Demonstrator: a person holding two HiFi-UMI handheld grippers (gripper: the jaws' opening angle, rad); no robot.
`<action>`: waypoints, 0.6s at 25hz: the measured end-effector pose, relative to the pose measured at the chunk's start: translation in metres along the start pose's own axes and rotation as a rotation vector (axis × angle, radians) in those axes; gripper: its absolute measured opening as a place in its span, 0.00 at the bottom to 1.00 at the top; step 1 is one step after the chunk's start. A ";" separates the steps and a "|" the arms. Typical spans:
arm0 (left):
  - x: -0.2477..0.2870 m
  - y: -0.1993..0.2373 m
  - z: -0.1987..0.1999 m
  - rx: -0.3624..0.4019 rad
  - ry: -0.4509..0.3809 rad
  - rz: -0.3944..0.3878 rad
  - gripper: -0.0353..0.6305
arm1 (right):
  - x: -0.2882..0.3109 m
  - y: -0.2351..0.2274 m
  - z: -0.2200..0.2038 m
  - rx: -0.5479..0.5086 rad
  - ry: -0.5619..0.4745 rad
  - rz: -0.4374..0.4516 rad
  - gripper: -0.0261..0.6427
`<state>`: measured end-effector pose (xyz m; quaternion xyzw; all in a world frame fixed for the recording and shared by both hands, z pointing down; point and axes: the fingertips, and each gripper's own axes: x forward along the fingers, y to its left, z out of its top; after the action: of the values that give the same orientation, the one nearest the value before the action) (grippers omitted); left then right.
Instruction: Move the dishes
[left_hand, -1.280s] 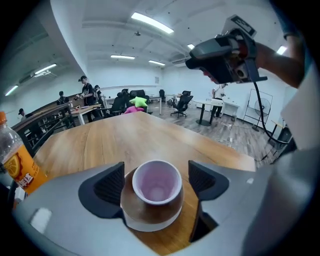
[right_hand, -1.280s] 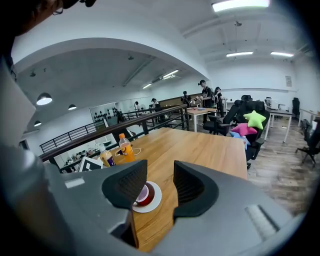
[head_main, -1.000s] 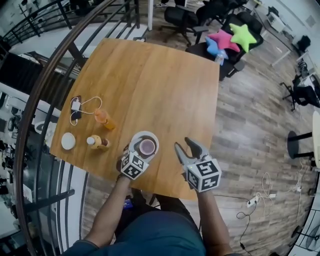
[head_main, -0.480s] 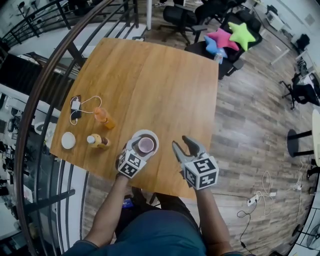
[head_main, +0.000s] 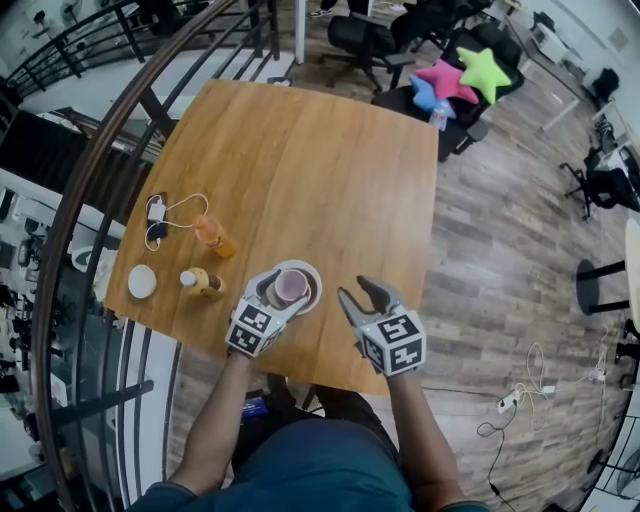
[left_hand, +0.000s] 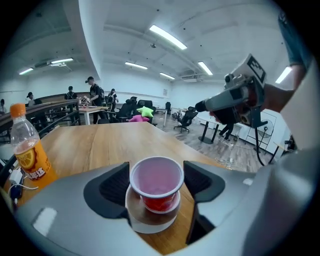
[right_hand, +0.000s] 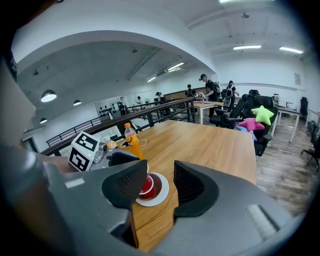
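Note:
A pink-lined red cup (head_main: 292, 286) (left_hand: 156, 179) stands on a white saucer (head_main: 314, 278) (left_hand: 150, 226) near the front edge of the wooden table (head_main: 310, 160). My left gripper (head_main: 281, 292) (left_hand: 156, 184) reaches round the cup, one jaw at each side, and both pads look to touch its rim. The cup rests in the saucer. To the right of the saucer, my right gripper (head_main: 357, 292) (right_hand: 161, 182) hovers over the table edge, open and holding nothing. It looks toward the cup (right_hand: 146, 187) and saucer (right_hand: 159, 192).
An orange drink bottle (head_main: 212, 237) (left_hand: 27, 150) (right_hand: 131, 140) stands left of the saucer. A small yellow bottle (head_main: 200, 282), a white disc (head_main: 142, 282) and a phone with its cable (head_main: 157, 215) lie nearby. A railing (head_main: 90, 200) runs along the left; chairs with star cushions (head_main: 460, 75) stand beyond.
My left gripper has slid forward, so its jaws now flank the cup. The right gripper has drifted slightly left. The cup and saucer have kept their place.

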<state>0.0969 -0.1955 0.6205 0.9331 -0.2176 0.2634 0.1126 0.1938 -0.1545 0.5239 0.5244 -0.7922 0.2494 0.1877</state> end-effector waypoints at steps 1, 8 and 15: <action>-0.003 0.001 0.004 -0.005 -0.012 0.000 0.56 | 0.002 0.001 -0.003 0.001 0.006 0.002 0.27; -0.029 0.006 0.028 0.006 -0.070 0.016 0.56 | 0.010 0.007 -0.016 0.011 0.031 0.006 0.27; -0.069 0.020 0.049 0.068 -0.119 0.101 0.56 | 0.021 0.016 -0.022 0.020 0.040 0.019 0.27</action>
<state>0.0564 -0.2054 0.5442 0.9382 -0.2614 0.2202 0.0543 0.1718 -0.1517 0.5503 0.5139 -0.7906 0.2695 0.1957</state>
